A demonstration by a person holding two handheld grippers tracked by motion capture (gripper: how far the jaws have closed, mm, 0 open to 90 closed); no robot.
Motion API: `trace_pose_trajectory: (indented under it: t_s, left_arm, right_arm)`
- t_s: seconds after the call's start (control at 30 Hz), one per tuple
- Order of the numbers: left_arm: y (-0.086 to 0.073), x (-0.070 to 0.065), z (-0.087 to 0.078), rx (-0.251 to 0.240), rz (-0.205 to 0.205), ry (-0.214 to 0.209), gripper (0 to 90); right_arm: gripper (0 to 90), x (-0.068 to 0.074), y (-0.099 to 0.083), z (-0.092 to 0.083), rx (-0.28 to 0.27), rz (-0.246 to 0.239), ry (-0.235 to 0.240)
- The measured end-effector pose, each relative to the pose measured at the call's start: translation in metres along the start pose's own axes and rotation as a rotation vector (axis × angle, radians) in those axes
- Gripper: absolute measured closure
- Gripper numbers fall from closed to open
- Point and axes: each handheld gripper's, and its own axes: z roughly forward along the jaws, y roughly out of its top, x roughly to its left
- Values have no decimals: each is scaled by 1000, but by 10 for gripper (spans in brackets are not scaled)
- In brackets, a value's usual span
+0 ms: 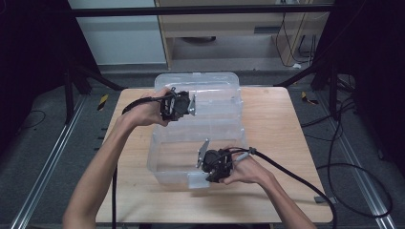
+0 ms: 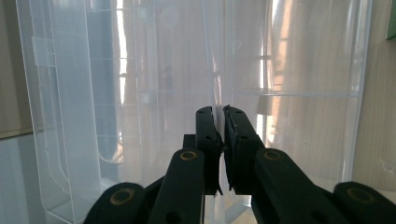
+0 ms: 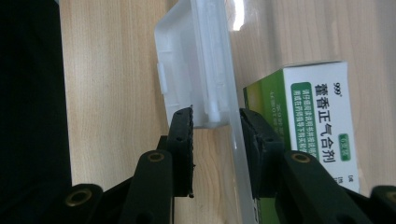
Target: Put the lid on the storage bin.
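Table (image 1: 277,124) of pale wood carries a clear plastic box (image 1: 224,102) with its lid swung up at the far side. Nearest, the right gripper (image 1: 204,164) sits at the box's near wall, its jaws spread either side of the white latch (image 3: 196,70) and the thin clear wall, not pressed tight. Just inside that wall lies a green and white medicine carton (image 3: 317,121). Farther off, the left gripper (image 1: 191,104) has its jaws pinched on a thin clear edge of the lid (image 2: 140,93).
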Motion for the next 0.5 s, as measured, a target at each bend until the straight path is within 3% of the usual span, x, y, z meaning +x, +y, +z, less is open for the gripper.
trace_pose_trajectory:
  t_s: [0.27,0.3,0.37,0.4,0.5]
  left_arm:
    - [0,-7,-7,-7,2,17,852]
    - [0,-10,-8,-8,-17,14,852]
    - [1,-11,-10,1,13,24,852]
    - [1,-13,-11,4,-4,15,852]
    - [3,-16,-14,6,21,33,852]
  right_arm:
    - [669,2,-1,0,-12,10,-10]
    - [669,2,-1,0,-8,11,-13]
    - [669,2,0,0,-8,6,-14]
    - [669,3,0,0,-6,13,-15]
    - [668,3,0,0,-6,12,-21]
